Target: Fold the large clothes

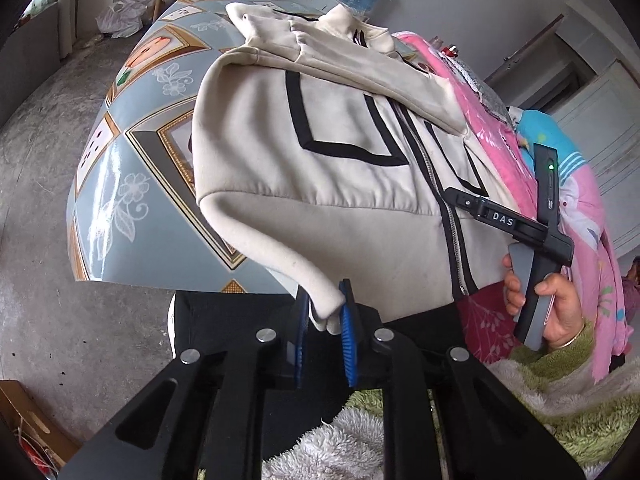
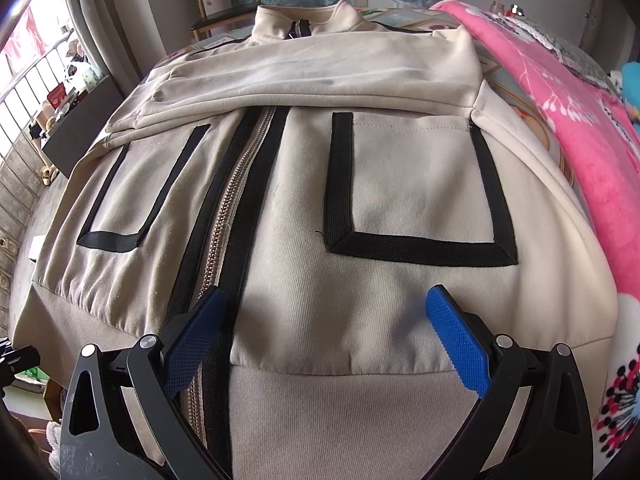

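**Between the left pads: the jacket's hem corner, pinched**

Between the blue pads [image 1: 348, 320] of the left gripper [image 1: 326, 316] sits the near left corner of the cream jacket [image 1: 340, 168]; the jaws stand almost together and press on that ribbed hem corner. Out from the fingers the jacket spreads over the patterned tablecloth [image 1: 136, 128], front side up, with black-trimmed pockets and a zip running away from the pads. Its sleeves lie folded across the chest at the far end.

To the right of those fingers, the person's hand [image 1: 560, 308] in a green fleecy sleeve holds the handle of the right gripper [image 1: 456, 196], which lies over the hem near the zip.

In the right wrist view, the right gripper [image 2: 326, 300] has its jaws spread wide with nothing gripped. The zip [image 2: 236, 208] runs just past its left pad [image 2: 192, 344]; the right-hand pocket [image 2: 416, 184] lies ahead between the fingers, and the hem band runs under them. Right of the right pad, a pink blanket [image 2: 560, 112] is heaped beside the jacket.

No containers with visible contents lie near the fingers.
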The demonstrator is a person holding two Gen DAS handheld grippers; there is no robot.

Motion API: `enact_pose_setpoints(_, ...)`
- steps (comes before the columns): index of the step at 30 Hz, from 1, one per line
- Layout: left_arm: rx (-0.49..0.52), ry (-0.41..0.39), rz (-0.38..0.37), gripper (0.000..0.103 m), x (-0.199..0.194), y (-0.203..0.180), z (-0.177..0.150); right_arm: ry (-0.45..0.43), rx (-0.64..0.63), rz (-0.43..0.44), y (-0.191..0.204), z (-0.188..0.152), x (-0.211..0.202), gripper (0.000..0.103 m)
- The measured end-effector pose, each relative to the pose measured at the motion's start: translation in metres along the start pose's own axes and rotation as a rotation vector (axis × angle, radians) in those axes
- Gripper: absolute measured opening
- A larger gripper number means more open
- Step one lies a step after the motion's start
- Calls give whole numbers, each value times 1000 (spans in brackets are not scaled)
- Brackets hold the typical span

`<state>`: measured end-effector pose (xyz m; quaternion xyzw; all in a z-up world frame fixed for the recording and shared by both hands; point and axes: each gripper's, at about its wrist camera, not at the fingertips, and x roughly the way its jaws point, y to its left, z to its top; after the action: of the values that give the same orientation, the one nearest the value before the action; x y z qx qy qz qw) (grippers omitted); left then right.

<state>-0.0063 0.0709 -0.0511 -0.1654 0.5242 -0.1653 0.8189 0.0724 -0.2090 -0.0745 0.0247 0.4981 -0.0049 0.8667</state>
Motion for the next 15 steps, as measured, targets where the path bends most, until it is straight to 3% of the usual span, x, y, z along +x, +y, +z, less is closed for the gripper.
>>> enact_pose_setpoints(6,-43,24,10,15,8,5,3,-7,-4,2,0,-1,0,97)
enact_pose_setpoints(15,-8,27,69,14,15,-1,4,-16,-15,9,0,-2,-1,97)
